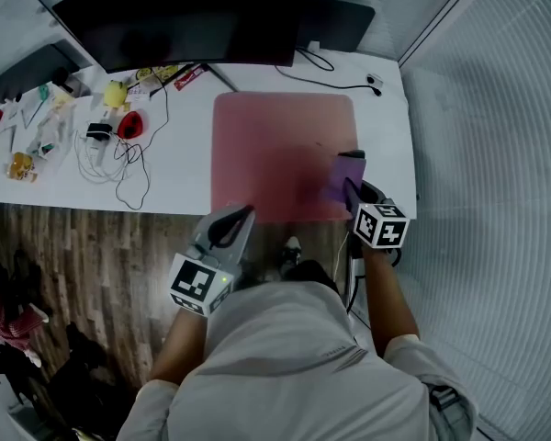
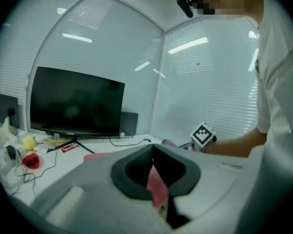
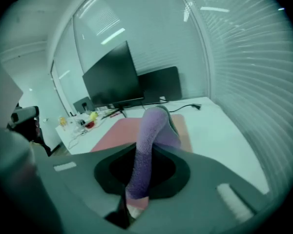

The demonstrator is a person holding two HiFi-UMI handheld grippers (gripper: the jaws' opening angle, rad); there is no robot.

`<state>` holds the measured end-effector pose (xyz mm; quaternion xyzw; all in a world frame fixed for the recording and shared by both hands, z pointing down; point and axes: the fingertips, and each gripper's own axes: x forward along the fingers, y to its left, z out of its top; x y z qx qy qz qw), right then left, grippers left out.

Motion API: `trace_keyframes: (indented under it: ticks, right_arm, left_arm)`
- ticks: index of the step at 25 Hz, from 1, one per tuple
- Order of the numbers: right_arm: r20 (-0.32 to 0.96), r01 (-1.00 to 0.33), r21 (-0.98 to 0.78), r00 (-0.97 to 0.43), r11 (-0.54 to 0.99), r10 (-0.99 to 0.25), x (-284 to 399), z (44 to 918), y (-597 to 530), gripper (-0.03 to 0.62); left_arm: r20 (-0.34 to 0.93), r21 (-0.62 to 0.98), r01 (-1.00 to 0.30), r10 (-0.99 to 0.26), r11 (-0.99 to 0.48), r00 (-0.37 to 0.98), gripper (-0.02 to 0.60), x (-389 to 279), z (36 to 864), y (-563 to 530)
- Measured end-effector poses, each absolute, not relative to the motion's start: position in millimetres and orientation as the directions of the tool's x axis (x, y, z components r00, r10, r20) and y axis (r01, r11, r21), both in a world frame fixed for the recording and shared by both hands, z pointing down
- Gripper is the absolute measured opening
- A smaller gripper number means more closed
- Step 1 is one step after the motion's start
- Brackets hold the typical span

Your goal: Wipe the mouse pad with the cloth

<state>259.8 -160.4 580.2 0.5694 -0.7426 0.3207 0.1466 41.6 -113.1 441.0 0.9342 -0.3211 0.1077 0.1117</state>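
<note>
A person in a pale shirt (image 1: 285,366) is standing at a white bench (image 1: 179,168), holding a gripper in each hand. A pink mouse pad (image 1: 275,145) is lying on the right half of the bench and reaching its near edge. The right gripper (image 1: 351,163) is sitting over the pad's near right corner. Its jaws are clenching a purple cloth (image 1: 338,182), which is lying against the pad there. The left gripper (image 1: 242,215) is pointing at the pad's near left edge; whether it is touching the pad is unclear.

Only the right gripper view is showing the grip itself, with the fleecy cloth running up between the jaws and folding over their tips. Only the left gripper view is showing its own jaws pressed together at the tips with nothing held, the pad's pink showing through the opening behind them. That view is also catching the right gripper's marker cube (image 2: 203,134) off to the right.

The head view alone is taking in the wooden floor (image 1: 83,255) and the clutter on the bench's left: white cables (image 1: 96,159), a red object (image 1: 130,124) and a yellow one (image 1: 116,93). A dark monitor (image 1: 184,7) is standing at the far edge.

A red packet (image 2: 68,147) by the monitor's stand is carrying white print too small to read.
</note>
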Motion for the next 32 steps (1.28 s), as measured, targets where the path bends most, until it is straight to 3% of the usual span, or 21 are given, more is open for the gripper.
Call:
trace_keyframes:
  ticks: [9, 16, 19, 24, 32]
  right_arm:
    - [0.493, -0.734, -0.463, -0.679, 0.496, -0.544, -17.6, 564.1, -159.9, 0.048]
    - [0.553, -0.666, -0.438, -0.729, 0.604, -0.403, -163.6, 605.7, -155.0, 0.048]
    - [0.622, -0.702, -0.408, -0.682, 0.584, -0.385, -174.0, 636.1, -156.6, 0.048]
    - [0.696, -0.761, -0.361, -0.605, 0.539, -0.388, -131.5, 661.9, -149.4, 0.048]
    - [0.718, -0.818, -0.353, -0.548, 0.455, -0.429, -17.3, 680.3, -140.8, 0.048]
  left_arm:
    - [0.289, 0.138, -0.745, -0.693, -0.653, 0.660, 0.003, -98.0, 439.2, -95.4]
    - [0.291, 0.155, -0.815, -0.762, -0.559, 0.578, 0.003, -200.1, 445.0, -72.3]
    - [0.281, 0.156, -0.826, -0.778, -0.541, 0.562, 0.003, -222.3, 448.3, -67.4]
    - [0.264, 0.161, -0.823, -0.779, -0.545, 0.568, 0.003, -216.7, 447.0, -67.3]
    - [0.287, 0.143, -0.771, -0.720, -0.620, 0.632, 0.003, -120.0, 455.2, -81.0]
